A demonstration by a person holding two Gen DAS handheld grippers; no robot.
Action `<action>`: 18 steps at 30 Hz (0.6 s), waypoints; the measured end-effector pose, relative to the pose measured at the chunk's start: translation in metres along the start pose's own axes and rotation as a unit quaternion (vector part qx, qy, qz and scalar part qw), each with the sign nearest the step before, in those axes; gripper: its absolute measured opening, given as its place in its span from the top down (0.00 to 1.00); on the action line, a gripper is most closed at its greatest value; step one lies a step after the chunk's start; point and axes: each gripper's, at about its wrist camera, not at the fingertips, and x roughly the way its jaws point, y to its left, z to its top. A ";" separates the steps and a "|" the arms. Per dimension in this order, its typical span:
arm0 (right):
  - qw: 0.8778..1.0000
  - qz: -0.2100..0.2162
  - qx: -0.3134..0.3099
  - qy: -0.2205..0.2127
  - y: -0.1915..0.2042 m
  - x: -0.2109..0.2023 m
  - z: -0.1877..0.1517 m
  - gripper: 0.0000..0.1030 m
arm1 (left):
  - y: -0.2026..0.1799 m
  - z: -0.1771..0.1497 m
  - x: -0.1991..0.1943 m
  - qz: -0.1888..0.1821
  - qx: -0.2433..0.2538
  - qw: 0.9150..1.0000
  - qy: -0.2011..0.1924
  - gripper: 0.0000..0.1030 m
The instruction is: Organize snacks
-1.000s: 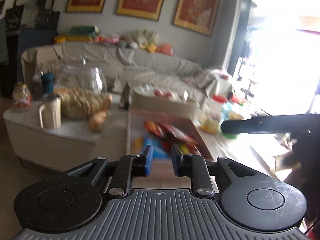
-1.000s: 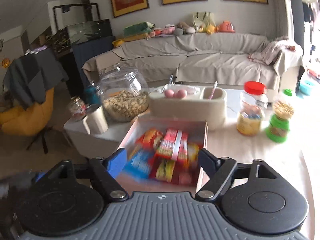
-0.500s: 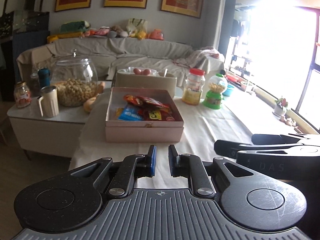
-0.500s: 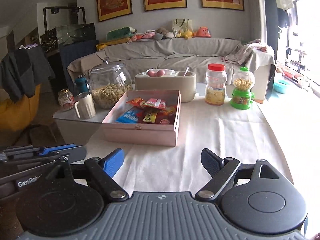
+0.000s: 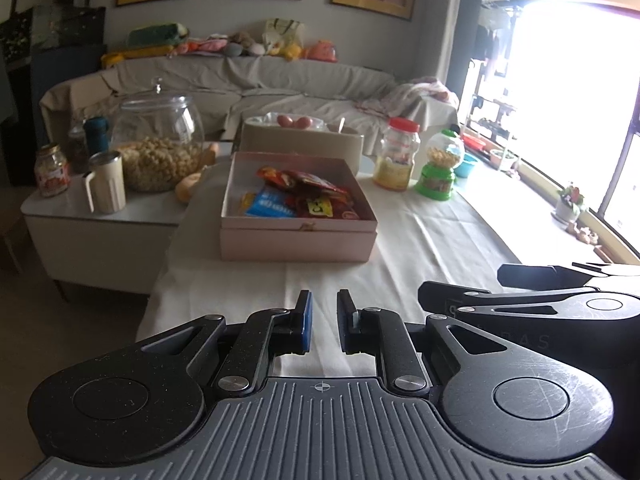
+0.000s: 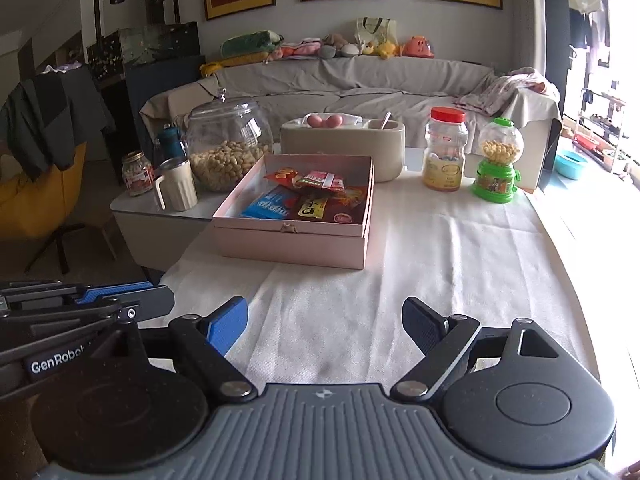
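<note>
Both grippers hang over the near end of the bench [image 6: 460, 248], well apart from the shallow pink cardboard box [image 6: 294, 242] that holds the task's snack packets [image 6: 308, 200]. The left gripper [image 5: 322, 322] has its jaws nearly pressed together with only a narrow gap and nothing between them; the right gripper [image 6: 324, 322] is spread wide and empty. A good next step, by judgement, is to advance one gripper over the box's near wall, descend onto a single top packet, and pinch it by an edge. A white cloth covers the bench. Behind stand a lidded glass jar of nuts [image 6: 224, 144], a red-capped plastic jar [image 6: 446, 152], a green candy dispenser [image 6: 496, 164] and a draped grey sofa [image 6: 360, 88].
</note>
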 end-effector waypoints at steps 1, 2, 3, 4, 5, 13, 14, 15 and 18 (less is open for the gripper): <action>1.000 0.000 0.000 0.000 0.000 0.000 0.000 0.17 | 0.000 0.000 0.000 -0.001 0.000 1.000 0.001 0.83; 1.000 0.000 0.000 0.001 0.000 0.000 0.000 0.17 | 0.000 0.000 0.001 -0.001 -0.001 1.000 0.003 0.83; 1.000 -0.001 0.000 0.002 0.000 0.001 0.000 0.17 | 0.000 0.000 0.001 -0.001 -0.001 1.000 0.003 0.83; 1.000 -0.001 -0.001 0.003 0.000 0.001 0.000 0.17 | 0.000 -0.001 0.001 -0.002 -0.001 1.000 0.004 0.83; 1.000 -0.001 0.000 0.004 0.000 0.002 0.000 0.17 | 0.000 -0.001 0.001 -0.003 -0.001 1.000 0.004 0.83; 1.000 -0.002 0.005 0.010 -0.004 0.004 -0.002 0.17 | -0.002 0.000 0.003 -0.006 0.000 1.000 0.006 0.83; 1.000 -0.001 0.005 0.011 -0.004 0.004 -0.002 0.17 | -0.002 0.000 0.003 -0.006 0.000 1.000 0.007 0.83; 1.000 0.000 0.006 0.011 -0.005 0.004 -0.001 0.17 | -0.002 0.000 0.003 -0.006 0.000 1.000 0.007 0.83; 1.000 -0.001 0.006 0.011 -0.005 0.005 -0.001 0.17 | -0.002 0.000 0.003 -0.006 0.000 1.000 0.007 0.83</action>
